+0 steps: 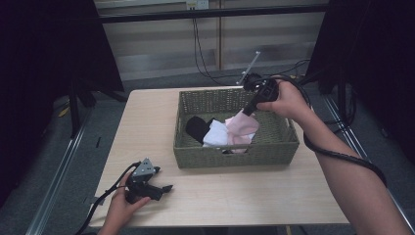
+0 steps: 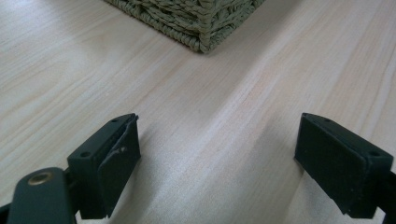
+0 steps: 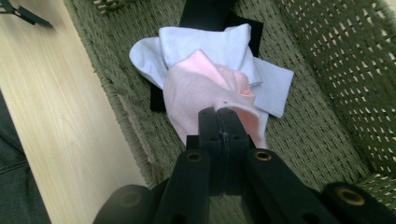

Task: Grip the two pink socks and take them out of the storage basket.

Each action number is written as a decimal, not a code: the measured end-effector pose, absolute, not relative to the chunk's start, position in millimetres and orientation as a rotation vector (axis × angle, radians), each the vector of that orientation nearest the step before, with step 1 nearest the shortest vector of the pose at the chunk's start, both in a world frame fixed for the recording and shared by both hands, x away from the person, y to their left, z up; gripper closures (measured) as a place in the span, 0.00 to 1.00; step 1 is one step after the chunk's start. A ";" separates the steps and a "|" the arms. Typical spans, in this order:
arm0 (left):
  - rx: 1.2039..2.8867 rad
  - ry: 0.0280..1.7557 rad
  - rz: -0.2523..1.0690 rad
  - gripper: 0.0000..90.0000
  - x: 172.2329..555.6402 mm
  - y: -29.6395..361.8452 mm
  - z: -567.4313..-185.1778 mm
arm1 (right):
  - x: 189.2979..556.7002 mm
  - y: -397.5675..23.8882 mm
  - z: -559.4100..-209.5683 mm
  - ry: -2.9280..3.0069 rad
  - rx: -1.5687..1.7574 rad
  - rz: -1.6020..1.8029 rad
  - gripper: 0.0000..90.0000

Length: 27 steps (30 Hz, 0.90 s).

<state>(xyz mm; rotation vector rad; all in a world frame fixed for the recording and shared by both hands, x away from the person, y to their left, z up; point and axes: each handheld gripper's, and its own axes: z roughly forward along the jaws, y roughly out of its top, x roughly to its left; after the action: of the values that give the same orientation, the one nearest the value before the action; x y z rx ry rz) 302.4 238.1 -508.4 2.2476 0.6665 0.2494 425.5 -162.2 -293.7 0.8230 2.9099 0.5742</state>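
1. The left gripper [image 1: 164, 188] is black, with a grey three-cornered plate on top and a black cable trailing from its rear.
2. In the left gripper view, its two jaws are thick, matt black blocks with small screw holes; a brass-coloured rivet sits at the pivot of one.
3. The right gripper [image 3: 217, 112] has narrow black jaws on broad black links, each link with a brass-coloured bushing.
4. A thick black cable loops from the right gripper under the forearm.
5. Both forearms are bare, with no sleeves in sight.
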 end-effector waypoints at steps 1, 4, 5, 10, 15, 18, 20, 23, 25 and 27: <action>2.248 0.667 0.249 0.15 302.4 238.1 -508.4 | 425.5 -162.2 -293.7 2.910 0.823 0.574 1.00; 2.246 0.668 0.249 0.15 302.4 238.0 -508.5 | 420.7 -164.5 -285.4 2.902 0.808 0.597 1.00; 2.246 0.668 0.249 0.15 302.4 238.0 -508.5 | 417.2 -165.8 -281.2 2.896 0.797 0.610 0.99; 2.247 0.667 0.249 0.15 302.4 238.1 -508.4 | 407.1 -165.6 -276.4 2.896 0.761 0.641 0.99; 2.247 0.667 0.250 0.15 302.4 238.1 -508.4 | 398.0 -165.2 -272.1 2.912 0.721 0.633 0.99; 2.247 0.667 0.250 0.15 302.4 238.1 -508.4 | 392.1 -165.4 -267.2 2.914 0.690 0.648 0.99; 2.247 0.667 0.250 0.15 302.4 238.1 -508.4 | 388.3 -165.5 -263.6 2.914 0.673 0.653 0.99; 2.246 0.668 0.249 0.15 302.4 238.0 -508.5 | 383.9 -165.4 -260.7 2.914 0.663 0.656 0.99; 2.246 0.668 0.249 0.15 302.4 238.0 -508.5 | 378.7 -165.3 -258.7 2.920 0.650 0.659 0.99; 2.246 0.668 0.249 0.15 302.3 238.0 -508.5 | 374.5 -165.4 -257.0 2.923 0.629 0.657 0.99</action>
<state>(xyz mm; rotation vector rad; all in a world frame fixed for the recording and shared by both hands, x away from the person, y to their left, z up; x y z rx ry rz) 302.3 238.0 -508.5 2.2457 0.6681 0.2490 374.5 -165.4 -257.0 0.6289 2.9225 0.6574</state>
